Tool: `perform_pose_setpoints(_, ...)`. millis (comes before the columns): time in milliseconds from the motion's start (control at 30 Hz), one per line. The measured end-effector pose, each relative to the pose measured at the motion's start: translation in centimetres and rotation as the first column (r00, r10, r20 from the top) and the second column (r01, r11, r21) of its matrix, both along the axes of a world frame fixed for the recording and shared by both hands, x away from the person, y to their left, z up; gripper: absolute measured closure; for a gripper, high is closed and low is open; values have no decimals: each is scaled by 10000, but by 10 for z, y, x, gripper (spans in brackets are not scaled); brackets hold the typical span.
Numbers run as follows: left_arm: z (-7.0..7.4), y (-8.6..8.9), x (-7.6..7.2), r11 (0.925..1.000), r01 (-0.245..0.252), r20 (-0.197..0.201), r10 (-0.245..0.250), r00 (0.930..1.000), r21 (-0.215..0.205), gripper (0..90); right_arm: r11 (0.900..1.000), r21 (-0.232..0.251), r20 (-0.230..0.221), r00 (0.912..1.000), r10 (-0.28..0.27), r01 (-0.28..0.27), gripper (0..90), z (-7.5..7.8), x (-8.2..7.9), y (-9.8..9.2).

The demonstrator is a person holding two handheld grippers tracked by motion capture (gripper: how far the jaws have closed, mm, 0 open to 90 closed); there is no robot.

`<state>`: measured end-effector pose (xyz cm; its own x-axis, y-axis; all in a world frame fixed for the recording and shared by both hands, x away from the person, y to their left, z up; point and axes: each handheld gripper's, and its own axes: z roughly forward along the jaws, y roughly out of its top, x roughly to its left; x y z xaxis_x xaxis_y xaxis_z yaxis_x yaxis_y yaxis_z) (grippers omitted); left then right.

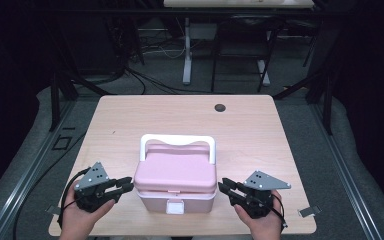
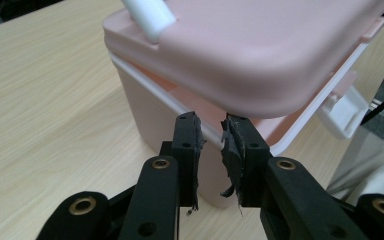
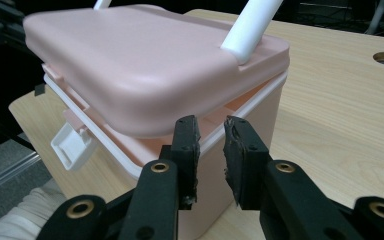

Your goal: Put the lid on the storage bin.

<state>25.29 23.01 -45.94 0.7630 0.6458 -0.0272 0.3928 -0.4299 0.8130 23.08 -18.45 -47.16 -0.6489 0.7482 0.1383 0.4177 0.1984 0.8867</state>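
I am holding my left hand-held gripper (image 1: 125, 186) and my right hand-held gripper (image 1: 225, 187) at either side of the pink box (image 1: 175, 179), which is sitting near the front middle of the counter (image 1: 250, 125). Both are showing a narrow gap between their jaws, pinching nothing. The lid (image 2: 260, 45) is standing slightly raised at the front, its white latch (image 3: 72, 145) hanging loose. The jaw tips are perhaps touching the box rim; I cannot tell. The white handle (image 1: 177, 141) is lying toward the back.
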Motion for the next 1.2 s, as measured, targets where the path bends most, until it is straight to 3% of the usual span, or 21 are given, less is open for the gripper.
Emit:
perform_pose_setpoints(67,-1,1,0,9998,-70,-15,70,10000,167,762,9998,172,-31,10000,70,-70,752,0,1,-1)
perform_pose_setpoints(467,2,11,2,9988,-389,73,391,9992,-299,712,10000,62,-7,10000,-72,72,740,-2,2,-4)
perform_pose_setpoints(900,-6,26,12,9919,-1166,-32,1166,9932,-496,578,9948,-264,166,9951,-975,979,668,-8,8,-15)
perform_pose_setpoints(1100,-14,35,20,9873,-1500,-119,1496,9887,-526,542,9904,-196,205,9904,-1368,1372,623,-16,14,-21)
perform_pose_setpoints(1200,-20,40,24,9854,-1620,-186,1612,9867,-528,523,9850,-561,233,9865,-1620,1631,601,-21,16,-24)
